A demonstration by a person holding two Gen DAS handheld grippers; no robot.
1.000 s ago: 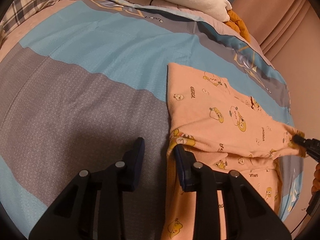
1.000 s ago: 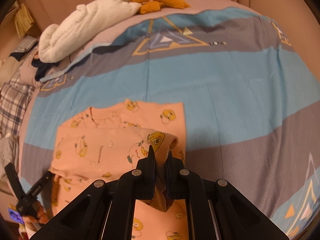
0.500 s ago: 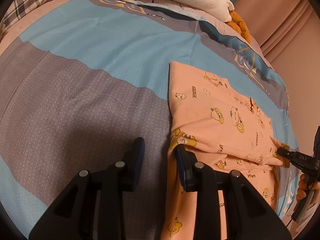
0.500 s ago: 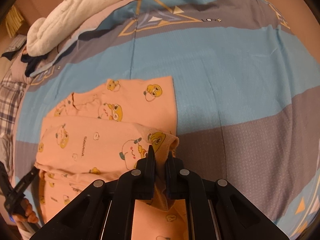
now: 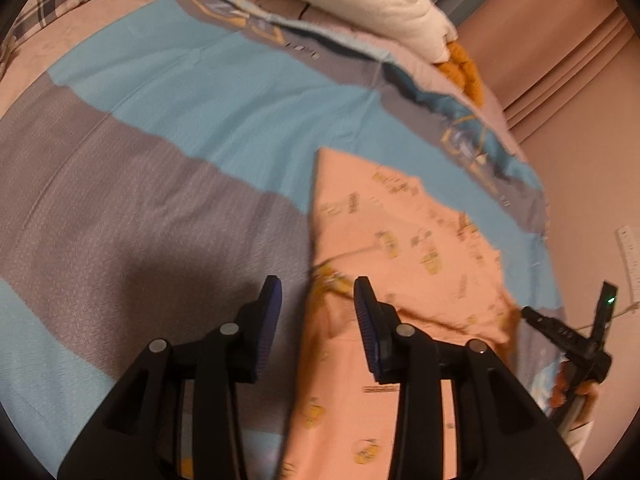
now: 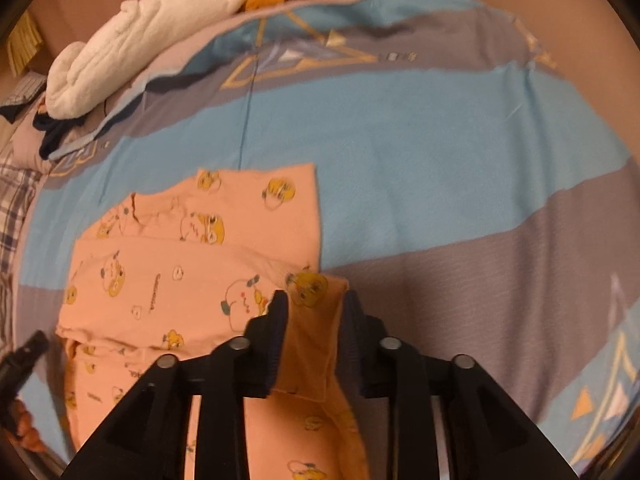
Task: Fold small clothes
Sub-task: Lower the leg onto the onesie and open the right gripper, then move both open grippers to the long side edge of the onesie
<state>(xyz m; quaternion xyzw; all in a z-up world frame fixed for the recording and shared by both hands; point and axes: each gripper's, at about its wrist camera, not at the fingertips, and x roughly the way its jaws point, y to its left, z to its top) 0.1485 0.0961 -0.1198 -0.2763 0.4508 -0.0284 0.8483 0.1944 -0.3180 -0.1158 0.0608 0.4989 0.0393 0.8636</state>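
A small peach garment point(image 5: 404, 236) with yellow cartoon prints lies partly folded on the striped bedspread point(image 5: 168, 128). My left gripper point(image 5: 318, 308) is open, its jaws standing either side of the garment's left folded edge. In the right wrist view the same garment point(image 6: 168, 272) lies to the left. My right gripper point(image 6: 314, 304) is open, with the garment's cuff point(image 6: 316, 320) lying loose between the jaws. The right gripper also shows at the right edge of the left wrist view point(image 5: 532, 314).
A white rolled blanket point(image 5: 360, 4) and an orange plush point(image 5: 464, 64) lie at the head of the bed. Dark clothes point(image 6: 56, 136) and a plaid cloth point(image 6: 12, 208) lie at the left. A curtain point(image 5: 560, 60) hangs beyond the bed.
My right gripper has opened and let go of the cuff it was pinching. My left gripper has shifted right, so the garment's edge now lies between its open jaws.
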